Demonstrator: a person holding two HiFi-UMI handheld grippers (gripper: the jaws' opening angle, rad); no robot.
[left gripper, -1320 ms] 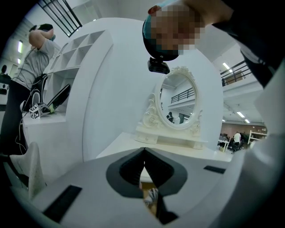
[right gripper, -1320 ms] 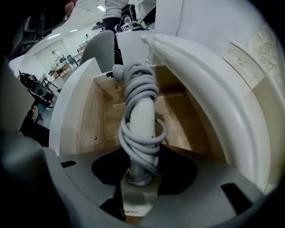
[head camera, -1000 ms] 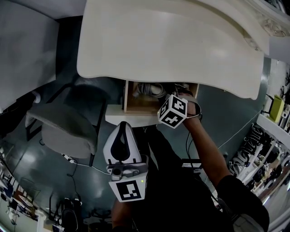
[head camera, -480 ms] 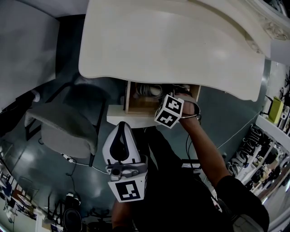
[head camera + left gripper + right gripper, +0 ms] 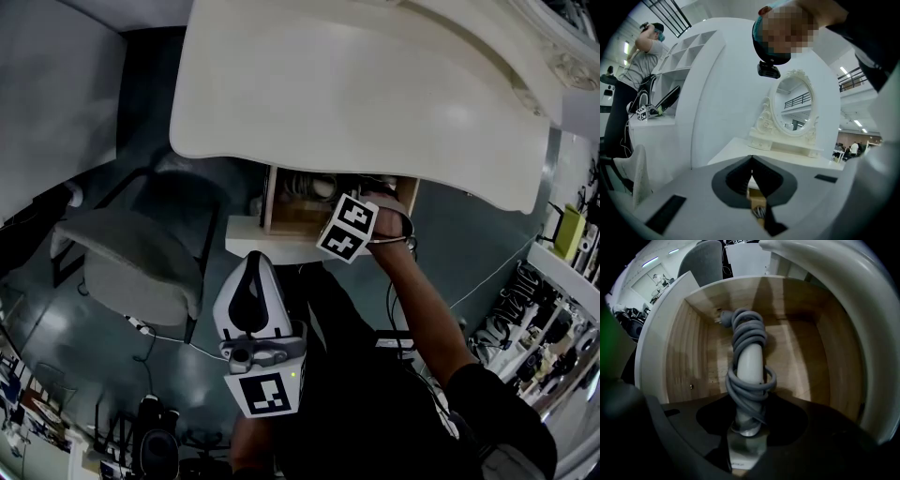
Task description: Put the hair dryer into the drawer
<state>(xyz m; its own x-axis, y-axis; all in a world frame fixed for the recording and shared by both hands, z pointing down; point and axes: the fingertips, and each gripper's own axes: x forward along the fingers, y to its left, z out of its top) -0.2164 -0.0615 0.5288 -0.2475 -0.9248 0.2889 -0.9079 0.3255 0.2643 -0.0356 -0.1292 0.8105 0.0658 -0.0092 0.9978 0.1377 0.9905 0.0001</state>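
Over the drawer [image 5: 693, 357], right gripper [image 5: 746, 420] jaws clasp the hair dryer [image 5: 750, 364]; left gripper [image 5: 751, 161] jaws clenched.

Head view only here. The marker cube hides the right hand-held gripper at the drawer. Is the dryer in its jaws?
Observer: Yes. The right gripper view shows the right hand-held gripper closed on the hair dryer, which reaches into the wooden drawer.
Operator: Cord loose?
Observer: No. The grey cord is wound round the dryer.
Operator: Left one carrying anything?
Observer: No. The left hand-held gripper has its jaws together with nothing between them.
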